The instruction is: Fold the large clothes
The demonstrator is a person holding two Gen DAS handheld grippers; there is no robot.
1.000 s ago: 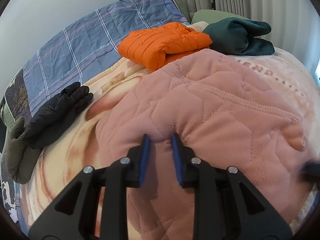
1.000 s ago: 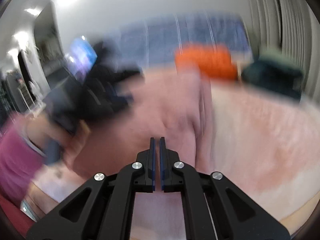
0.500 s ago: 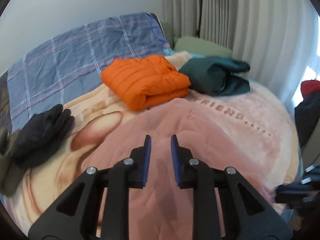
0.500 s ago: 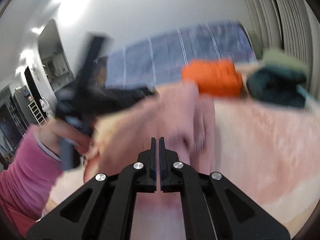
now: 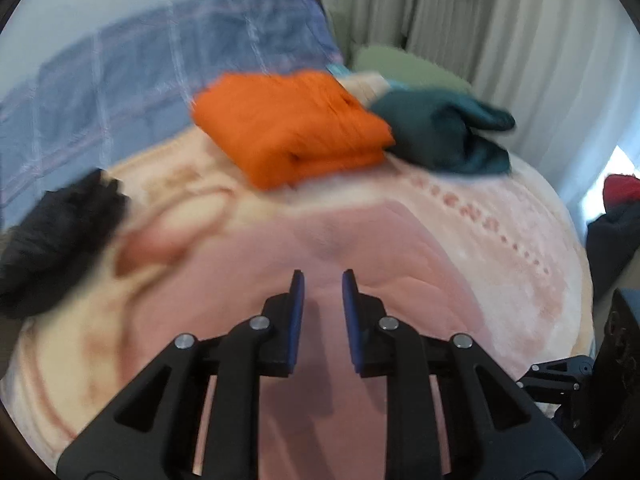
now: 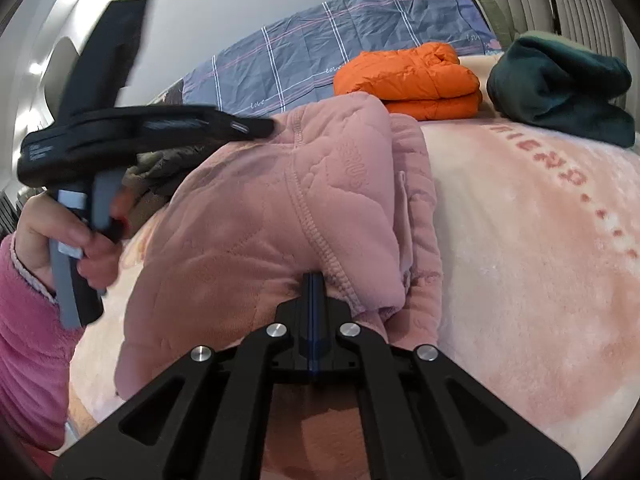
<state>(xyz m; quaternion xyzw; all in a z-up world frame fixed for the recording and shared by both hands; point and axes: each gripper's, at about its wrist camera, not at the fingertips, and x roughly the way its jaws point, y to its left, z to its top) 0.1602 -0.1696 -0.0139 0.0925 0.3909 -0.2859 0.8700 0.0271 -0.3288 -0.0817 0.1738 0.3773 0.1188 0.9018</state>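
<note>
A pink quilted fleece garment (image 6: 256, 216) lies bunched on the bed, its hem and a fold near the middle. My right gripper (image 6: 314, 280) is shut with its tips at the garment's thick seam edge; whether cloth sits between the pads is hidden. My left gripper (image 5: 322, 280) is open and empty, held above the pink garment (image 5: 344, 264). In the right wrist view the left gripper's body (image 6: 120, 128) is raised at the left, held in a hand with a pink sleeve.
A folded orange puffer jacket (image 5: 288, 136) and a dark green garment (image 5: 440, 136) lie at the far side on the pink blanket (image 6: 540, 240). A black garment (image 5: 52, 232) lies at the left. A blue checked quilt (image 6: 320, 52) covers the bed's head. Curtains hang at the right.
My left gripper has lifted off the pink garment and pulled back, staying open. My right gripper stayed shut and has come down onto the garment's seam edge.
</note>
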